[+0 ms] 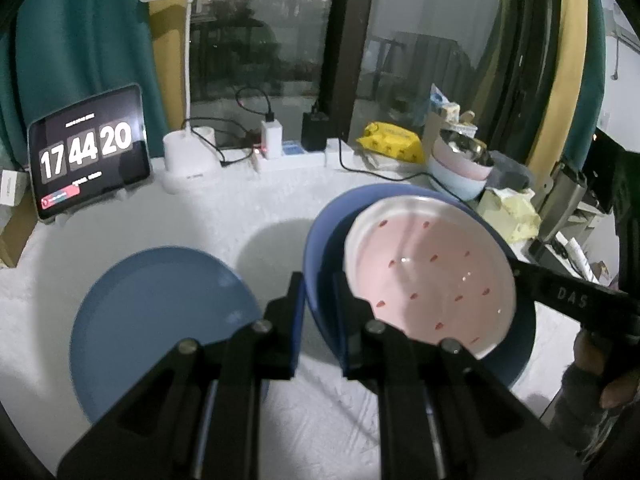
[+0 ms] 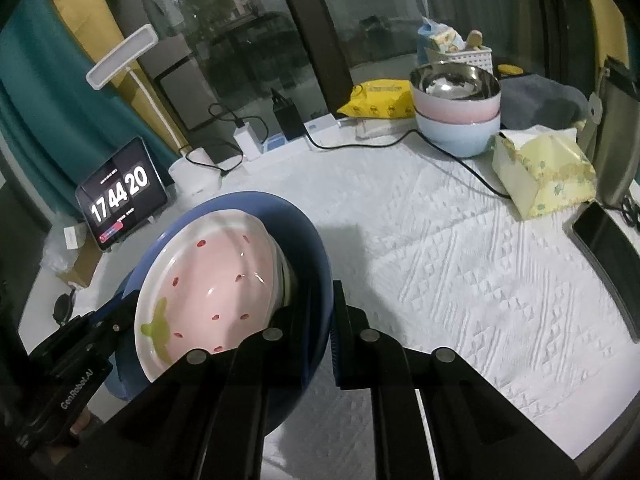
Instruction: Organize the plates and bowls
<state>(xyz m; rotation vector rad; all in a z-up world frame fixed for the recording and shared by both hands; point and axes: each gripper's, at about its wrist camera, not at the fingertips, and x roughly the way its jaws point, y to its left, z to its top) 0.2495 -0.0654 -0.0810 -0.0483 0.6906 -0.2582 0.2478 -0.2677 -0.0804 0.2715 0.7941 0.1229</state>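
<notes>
Left gripper (image 1: 318,294): 2 black fingers nearly closed, clamped on rim of dark blue plate (image 1: 320,240), 1 finger on each side. Right gripper (image 2: 320,304): same pose, 2 fingers pinching opposite rim of the plate, w/ narrow gap. In left wrist view, bare fingers of right hand (image 1: 608,376) wrap its handle.

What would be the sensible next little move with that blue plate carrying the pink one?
Probably carry the dark blue plate, held at opposite rims by the left gripper and right gripper, toward the lighter blue plate lying flat on the white cloth, and lower it there. The pink strawberry plate rides tilted inside, so levelling first seems wise.
</notes>
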